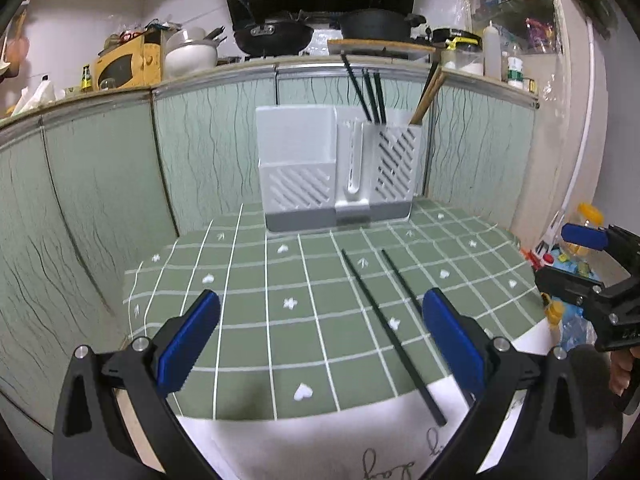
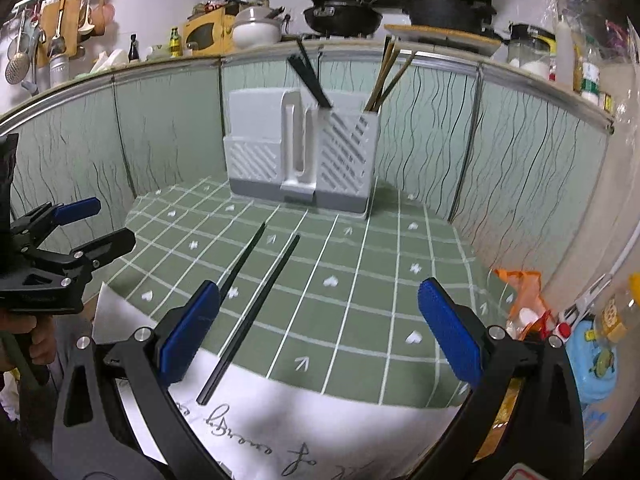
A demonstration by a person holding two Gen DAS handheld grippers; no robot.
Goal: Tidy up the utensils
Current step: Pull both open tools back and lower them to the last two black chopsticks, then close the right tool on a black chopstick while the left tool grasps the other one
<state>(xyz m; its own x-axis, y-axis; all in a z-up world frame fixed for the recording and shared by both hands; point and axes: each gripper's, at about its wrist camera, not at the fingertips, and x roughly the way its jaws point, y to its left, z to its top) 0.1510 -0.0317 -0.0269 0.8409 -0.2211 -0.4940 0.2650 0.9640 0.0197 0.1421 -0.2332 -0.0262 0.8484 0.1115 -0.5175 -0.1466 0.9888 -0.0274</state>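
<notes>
Two black chopsticks (image 1: 390, 330) (image 2: 256, 300) lie loose on the green checked tablecloth (image 1: 280, 280) (image 2: 360, 272), pointing toward a white and grey utensil holder (image 1: 336, 168) (image 2: 304, 152) at the back. The holder's right compartment has several black chopsticks (image 1: 370, 96) (image 2: 310, 80) and wooden ones (image 1: 426, 96) (image 2: 386, 76) standing in it. My left gripper (image 1: 320, 344) is open low over the cloth, its right finger beside the loose chopsticks. Open too is my right gripper (image 2: 318, 332), with the chopsticks just inside its left finger. Neither holds anything.
Green patterned panels (image 1: 100, 184) wall the table at back and sides. A counter above carries pans (image 1: 274, 34), a pot and bottles. The other gripper shows at each view's edge (image 1: 588, 280) (image 2: 60, 248). Bags and bottles (image 2: 532, 308) crowd the right. White paper (image 2: 320, 432) covers the near edge.
</notes>
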